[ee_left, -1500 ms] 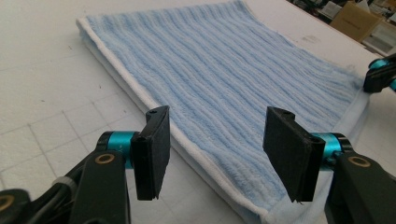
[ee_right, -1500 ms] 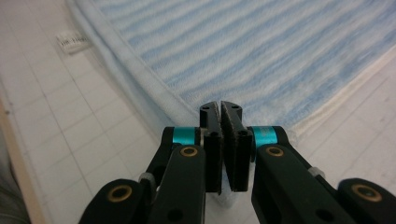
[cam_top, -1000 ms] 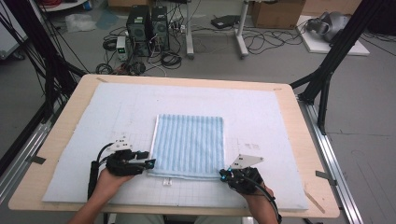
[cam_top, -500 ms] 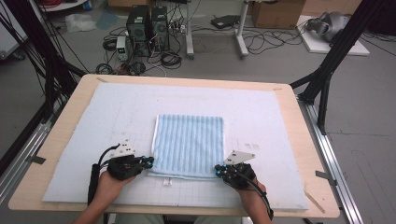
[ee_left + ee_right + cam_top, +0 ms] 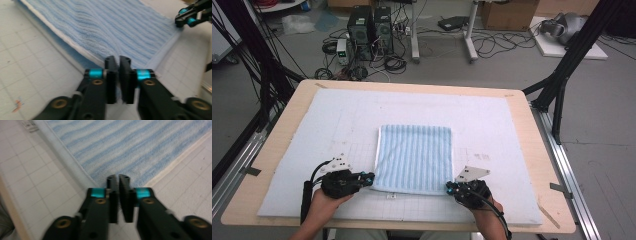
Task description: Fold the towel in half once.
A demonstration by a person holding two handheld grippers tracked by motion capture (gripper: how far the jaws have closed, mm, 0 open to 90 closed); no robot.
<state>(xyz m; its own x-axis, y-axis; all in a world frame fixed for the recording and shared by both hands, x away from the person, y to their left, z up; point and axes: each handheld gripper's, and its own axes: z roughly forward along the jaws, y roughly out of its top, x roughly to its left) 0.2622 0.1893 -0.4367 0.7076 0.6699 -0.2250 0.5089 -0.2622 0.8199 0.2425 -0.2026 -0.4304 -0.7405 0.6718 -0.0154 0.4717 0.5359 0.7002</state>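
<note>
Both grippers have edged toward the towel (image 5: 414, 158) since earlier. Left gripper (image 5: 368, 176) and right gripper (image 5: 451, 188) sit at its near corners, jaws nearly closed, just reopening; whether they pinch cloth I cannot tell. Folding seems yet to start.

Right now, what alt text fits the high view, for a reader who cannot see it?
A folded blue striped towel lies on a pale gridded mat on a wooden table. A person's left tool and right tool sit at its two near corners, jaws nearly closed.
</note>
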